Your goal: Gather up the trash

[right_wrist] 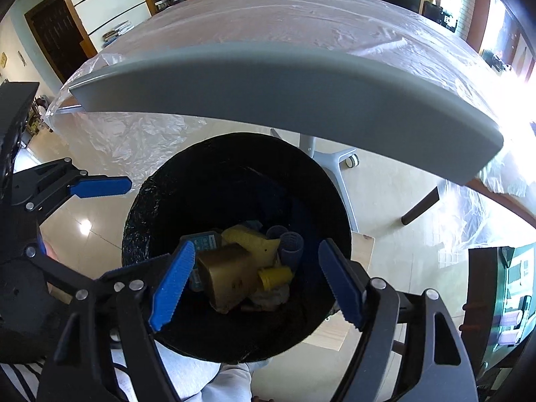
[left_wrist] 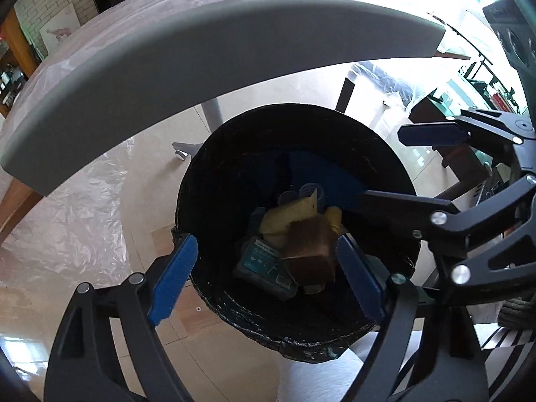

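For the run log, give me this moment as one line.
left gripper: open, empty, over bin | right gripper: open, empty, over bin | trash bin: black liner, holds brown box, yellow pieces, blue packet

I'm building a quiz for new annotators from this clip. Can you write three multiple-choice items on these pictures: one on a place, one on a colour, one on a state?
1. Where does the brown box lie?
A. on the table
B. inside the black-lined trash bin
C. on the floor

2. What colour are the claw pads?
A. blue
B. red
C. green

3. In what state is the right claw?
A. shut on the box
B. shut on nothing
C. open, holding nothing

Answers: 1 B, the box rests among the yellow pieces at the bin's bottom. 2 A, both wrist views show blue ribbed pads. 3 C, its fingers stand wide apart above the bin; so do those of the left claw.
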Action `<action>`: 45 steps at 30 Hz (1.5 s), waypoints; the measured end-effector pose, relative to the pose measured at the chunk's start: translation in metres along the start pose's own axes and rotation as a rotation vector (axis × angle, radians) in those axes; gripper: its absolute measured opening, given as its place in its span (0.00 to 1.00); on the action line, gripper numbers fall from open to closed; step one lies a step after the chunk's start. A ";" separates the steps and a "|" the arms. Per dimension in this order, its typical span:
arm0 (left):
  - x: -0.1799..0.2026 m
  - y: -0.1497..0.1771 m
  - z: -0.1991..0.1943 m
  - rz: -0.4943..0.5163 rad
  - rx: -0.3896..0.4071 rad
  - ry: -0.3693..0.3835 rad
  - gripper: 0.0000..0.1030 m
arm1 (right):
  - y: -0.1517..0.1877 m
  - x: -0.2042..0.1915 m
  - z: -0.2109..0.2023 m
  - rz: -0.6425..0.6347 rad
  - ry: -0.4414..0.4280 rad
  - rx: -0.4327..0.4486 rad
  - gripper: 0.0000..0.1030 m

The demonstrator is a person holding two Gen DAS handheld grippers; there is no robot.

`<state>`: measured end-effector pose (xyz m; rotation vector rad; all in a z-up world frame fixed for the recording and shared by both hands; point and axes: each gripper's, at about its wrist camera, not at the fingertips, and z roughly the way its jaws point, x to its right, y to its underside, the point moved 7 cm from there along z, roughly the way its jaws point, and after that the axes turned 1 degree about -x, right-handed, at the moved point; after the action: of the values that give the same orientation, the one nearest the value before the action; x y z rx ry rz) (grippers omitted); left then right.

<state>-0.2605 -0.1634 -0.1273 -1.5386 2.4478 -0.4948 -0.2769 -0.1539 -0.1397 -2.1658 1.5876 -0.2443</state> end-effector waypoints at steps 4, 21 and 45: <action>-0.001 0.001 -0.006 -0.007 0.004 -0.005 0.84 | 0.002 0.001 -0.010 0.024 -0.016 0.007 0.82; -0.103 -0.112 -0.143 -0.176 0.413 -0.154 0.97 | -0.122 0.079 -0.136 0.098 0.142 0.359 0.96; -0.261 -0.204 -0.022 -0.400 0.265 -0.197 0.97 | -0.214 0.222 -0.009 0.315 0.344 0.170 0.96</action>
<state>0.0144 -0.0063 -0.0287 -1.8597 1.8473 -0.6670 -0.0237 -0.3119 -0.0617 -1.7828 1.9863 -0.6526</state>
